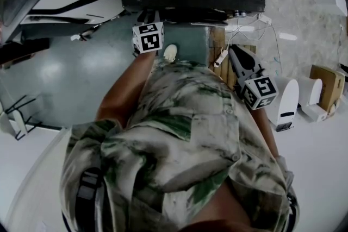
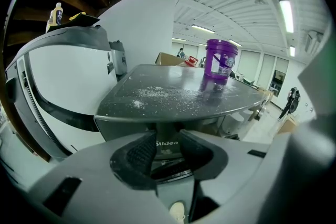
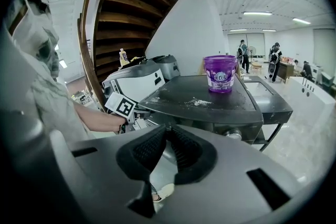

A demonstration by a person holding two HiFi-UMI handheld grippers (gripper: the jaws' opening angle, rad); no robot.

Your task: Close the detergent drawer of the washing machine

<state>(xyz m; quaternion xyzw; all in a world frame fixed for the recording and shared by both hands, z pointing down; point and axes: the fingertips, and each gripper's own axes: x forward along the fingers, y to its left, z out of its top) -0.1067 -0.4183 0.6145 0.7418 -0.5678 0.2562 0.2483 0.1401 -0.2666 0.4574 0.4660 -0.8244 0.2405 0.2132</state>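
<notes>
The dark grey washing machine (image 3: 210,105) carries a purple bucket (image 3: 220,73) on its powder-speckled lid (image 2: 173,94). My left gripper (image 2: 168,137) is close up against the machine's front. Its pads stand apart, with the panel bearing the Midea logo (image 2: 166,143) and a dark slot below it showing in the gap; I cannot tell whether the pads touch the panel. The marker cube (image 1: 148,37) of that gripper sits under the lid's edge. My right gripper (image 1: 235,52) hangs back on the right, its pads meeting at the tips on nothing.
A large white curved appliance (image 2: 63,86) stands left of the washer, with a bottle (image 2: 55,14) on top. A cardboard box (image 1: 326,85) and white stands (image 1: 288,101) sit on the floor at right. Wooden stairs (image 3: 136,8) rise overhead, and people (image 3: 274,55) stand far off.
</notes>
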